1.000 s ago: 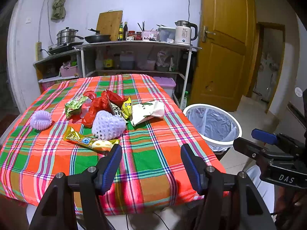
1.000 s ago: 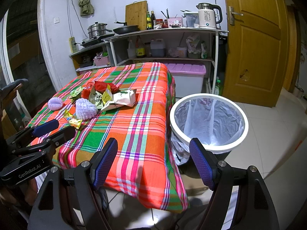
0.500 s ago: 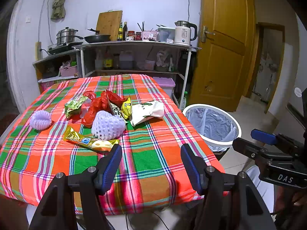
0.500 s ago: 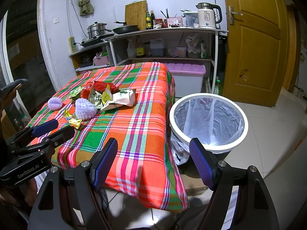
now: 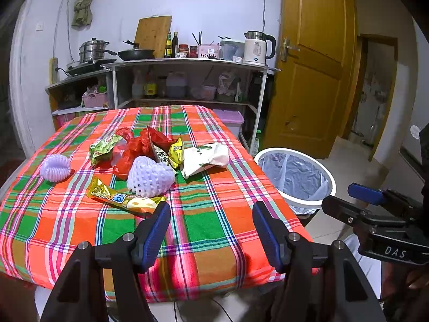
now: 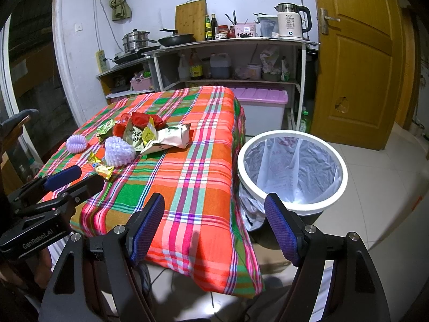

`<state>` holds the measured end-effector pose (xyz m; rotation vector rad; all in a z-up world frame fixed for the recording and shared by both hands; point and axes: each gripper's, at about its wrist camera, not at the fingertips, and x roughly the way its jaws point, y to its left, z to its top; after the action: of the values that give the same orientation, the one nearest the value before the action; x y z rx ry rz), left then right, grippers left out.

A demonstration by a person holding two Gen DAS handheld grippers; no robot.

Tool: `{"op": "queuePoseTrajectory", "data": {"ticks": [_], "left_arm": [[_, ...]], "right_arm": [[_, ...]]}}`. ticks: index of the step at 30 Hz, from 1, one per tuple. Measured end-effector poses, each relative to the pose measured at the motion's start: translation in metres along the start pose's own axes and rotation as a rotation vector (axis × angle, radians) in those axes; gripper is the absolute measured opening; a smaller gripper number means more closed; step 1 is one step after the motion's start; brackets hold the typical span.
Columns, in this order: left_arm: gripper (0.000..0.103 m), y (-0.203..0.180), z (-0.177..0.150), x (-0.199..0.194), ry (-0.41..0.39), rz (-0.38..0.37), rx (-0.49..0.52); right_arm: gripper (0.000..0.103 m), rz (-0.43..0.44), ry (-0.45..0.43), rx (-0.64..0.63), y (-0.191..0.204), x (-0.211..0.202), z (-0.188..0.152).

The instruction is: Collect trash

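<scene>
Both of our tools are spread wide and carry nothing: the left hand-held gripper (image 5: 209,214) and the right hand-held gripper (image 6: 214,209) hang at the near edge of the counter (image 5: 214,222). Ahead and left of the left hand-held gripper lies the trash: a gold snack wrapper (image 5: 123,197) nearest, a white foam fruit net (image 5: 150,175) just beyond it, a crumpled red bag (image 5: 134,150) and a white packet (image 5: 205,158). Ahead and right of the right hand-held gripper stands the lined bin (image 6: 292,169). We judge everything light, soft and crinkly; the foil may slip, so pinch its raised end.
</scene>
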<state>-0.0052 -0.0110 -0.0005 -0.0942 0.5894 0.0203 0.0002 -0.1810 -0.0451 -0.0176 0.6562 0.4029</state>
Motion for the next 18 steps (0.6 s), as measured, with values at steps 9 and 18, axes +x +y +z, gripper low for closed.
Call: {"op": "queuePoseTrajectory", "data": {"ticks": [9,18], "left_arm": [[0.063,0.019,0.005,0.012,0.033,0.003,-0.021],[0.063,0.062,0.014,0.033,0.060,0.066,-0.075]], "right_arm": [[0.077,0.030,0.025,-0.021,0.007,0.018,0.008],[0.077,0.075,0.062,-0.044,0.021,0.048,0.022]]}}
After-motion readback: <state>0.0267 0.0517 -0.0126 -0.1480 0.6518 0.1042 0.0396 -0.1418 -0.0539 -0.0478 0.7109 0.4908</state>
